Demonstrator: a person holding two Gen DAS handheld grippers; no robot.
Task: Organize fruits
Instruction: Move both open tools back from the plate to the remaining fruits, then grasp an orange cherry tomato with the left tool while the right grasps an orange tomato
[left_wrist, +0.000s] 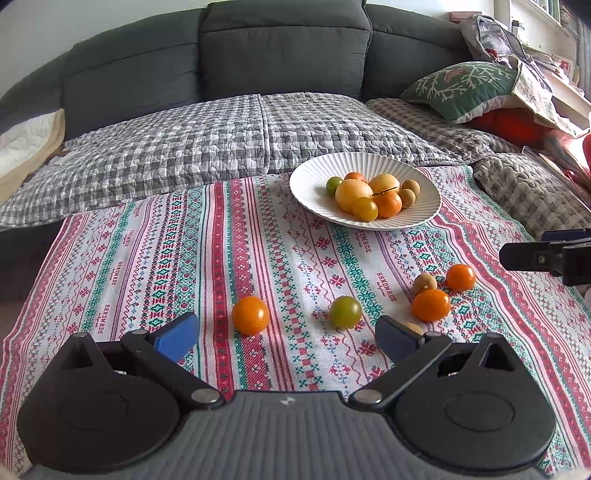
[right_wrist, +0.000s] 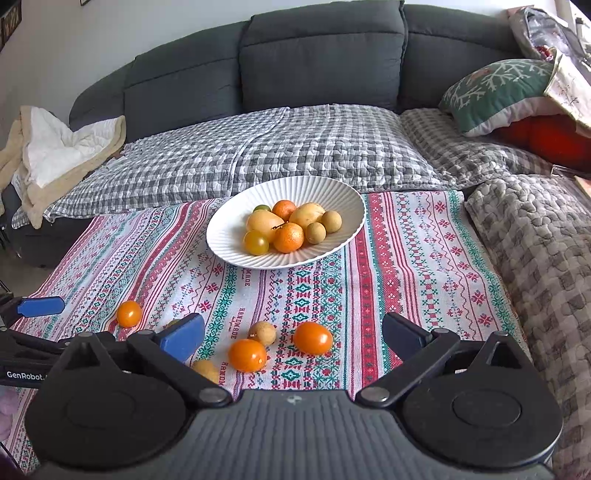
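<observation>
Both hand-held grippers, left (left_wrist: 284, 338) and right (right_wrist: 293, 338), gape empty. Next pick, probably: orange tomato (right_wrist: 247, 355) just ahead of right, then plate (right_wrist: 229, 236).

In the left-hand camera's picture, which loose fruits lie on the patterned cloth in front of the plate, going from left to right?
Orange tomato → green tomato → larger orange tomato → small orange tomato. I left out the brown longan, which overlaps the larger orange tomato's place in the row, and a pale fruit half hidden behind the gripper finger.

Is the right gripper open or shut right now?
Open. The right gripper has its blue fingers spread wide, nothing between them; the loose fruit lies beyond on the tablecloth.
</observation>
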